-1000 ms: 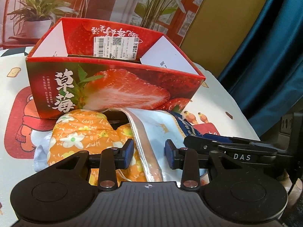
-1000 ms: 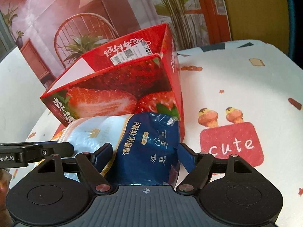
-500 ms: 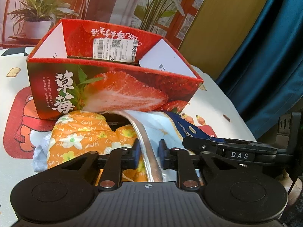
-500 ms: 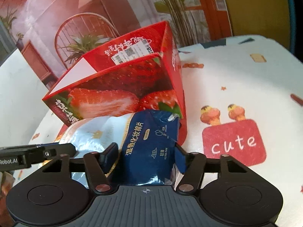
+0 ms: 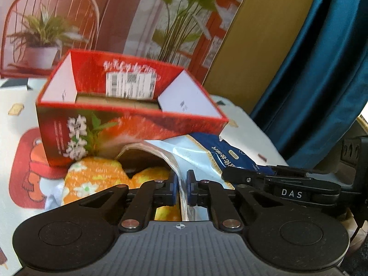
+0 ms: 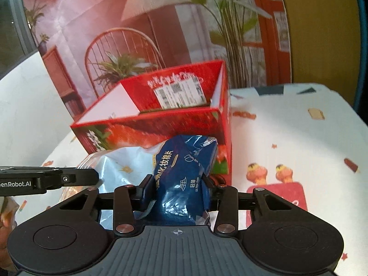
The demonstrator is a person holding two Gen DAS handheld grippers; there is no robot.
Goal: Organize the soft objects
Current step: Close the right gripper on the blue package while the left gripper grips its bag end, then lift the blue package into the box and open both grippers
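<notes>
Before the open red strawberry-printed cardboard box (image 5: 128, 126), I hold one glossy blue-and-white plastic pack (image 6: 184, 184) two-handed: my right gripper (image 6: 178, 192) closing around its dark bulk, my left gripper (image 5: 181, 187) tightening on its thin sealed edge (image 5: 181, 184); best lift evenly.

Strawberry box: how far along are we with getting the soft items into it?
Done: nothing soft shows inside the strawberry box; only its cardboard floor is visible. In hand: the left gripper pinches the pale bag by its edge, and the right gripper, jaws closing, squeezes the blue pack. Left: both of those, plus the orange floral cloth on the table.
</notes>
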